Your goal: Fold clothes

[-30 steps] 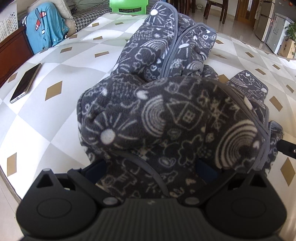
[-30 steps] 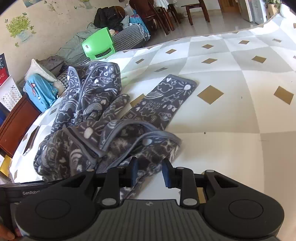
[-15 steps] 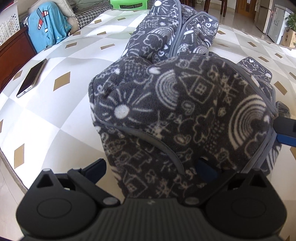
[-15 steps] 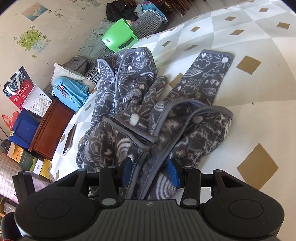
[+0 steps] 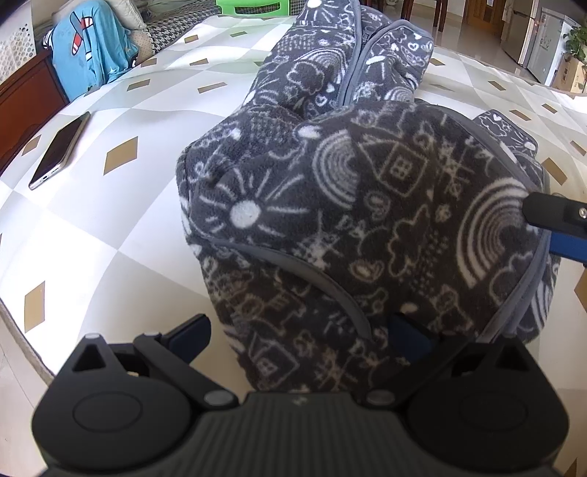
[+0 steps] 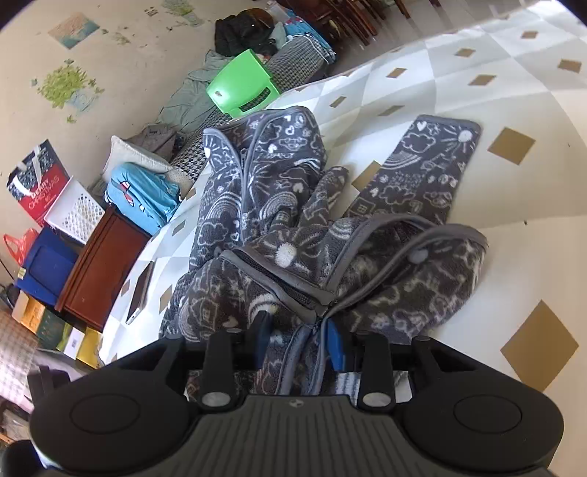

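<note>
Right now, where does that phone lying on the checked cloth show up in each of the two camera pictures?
Left wrist view: the phone lies at the far left, on the checked cloth, clear of the grey fleece garment.
Right wrist view: the phone sits left of centre, at the cloth's edge beside the garment.
Shared landmark: the green stool.

The left hand-held gripper (image 5: 297, 330) points steeply down. Its two blue fingers (image 5: 190, 335) stand wide apart, with the grey fleece garment (image 5: 367, 220) bunched between them; the left finger is clear of the cloth. The right hand-held gripper (image 6: 297, 339) tilts down less. Its jaws are closing, and the zipper edge of the same garment sits between its blue pads (image 6: 335, 345).
</note>
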`<control>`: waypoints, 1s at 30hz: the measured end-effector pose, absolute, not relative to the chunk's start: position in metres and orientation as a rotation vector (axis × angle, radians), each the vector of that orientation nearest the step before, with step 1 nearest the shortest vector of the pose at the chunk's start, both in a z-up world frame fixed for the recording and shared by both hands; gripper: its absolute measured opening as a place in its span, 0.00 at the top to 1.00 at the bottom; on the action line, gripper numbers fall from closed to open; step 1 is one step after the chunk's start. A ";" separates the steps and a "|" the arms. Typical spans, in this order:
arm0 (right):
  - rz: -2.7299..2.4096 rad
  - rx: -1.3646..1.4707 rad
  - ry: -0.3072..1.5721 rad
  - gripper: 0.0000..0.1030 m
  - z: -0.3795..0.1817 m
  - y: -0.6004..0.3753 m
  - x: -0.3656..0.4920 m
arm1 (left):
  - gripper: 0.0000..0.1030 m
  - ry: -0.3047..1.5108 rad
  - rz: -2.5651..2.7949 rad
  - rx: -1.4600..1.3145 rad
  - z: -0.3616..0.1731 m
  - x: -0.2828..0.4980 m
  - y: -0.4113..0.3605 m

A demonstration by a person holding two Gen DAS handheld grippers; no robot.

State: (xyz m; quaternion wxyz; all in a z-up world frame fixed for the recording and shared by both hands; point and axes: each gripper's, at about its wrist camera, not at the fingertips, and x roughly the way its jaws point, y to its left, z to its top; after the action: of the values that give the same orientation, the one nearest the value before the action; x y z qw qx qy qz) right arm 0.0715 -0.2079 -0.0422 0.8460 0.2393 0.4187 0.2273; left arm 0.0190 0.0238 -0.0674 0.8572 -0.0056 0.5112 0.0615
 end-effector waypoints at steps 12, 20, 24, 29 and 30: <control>0.483 0.547 0.907 0.77 -0.057 -0.203 0.079 | 0.00 1.088 0.135 -0.023 -0.069 0.019 0.026; 0.550 0.486 0.854 0.85 -0.037 -0.196 0.067 | 0.00 0.946 0.250 0.036 -0.042 0.014 0.031; 0.601 0.441 0.819 0.86 -0.023 -0.189 0.054 | 0.00 0.804 0.311 0.005 -0.015 0.006 0.040; 0.689 0.357 0.790 0.87 -0.009 -0.171 0.027 | 0.00 0.686 0.365 -0.019 0.012 0.000 0.049; 0.709 0.335 0.787 0.87 -0.008 -0.166 0.020 | 0.00 0.666 0.370 -0.017 0.016 -0.002 0.050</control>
State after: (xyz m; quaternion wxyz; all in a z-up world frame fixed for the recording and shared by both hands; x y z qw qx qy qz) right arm 0.0196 -0.1657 -0.0080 0.8496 0.1592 0.3737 0.3363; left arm -0.0017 0.0503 0.0163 0.9284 -0.0081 0.3248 0.1805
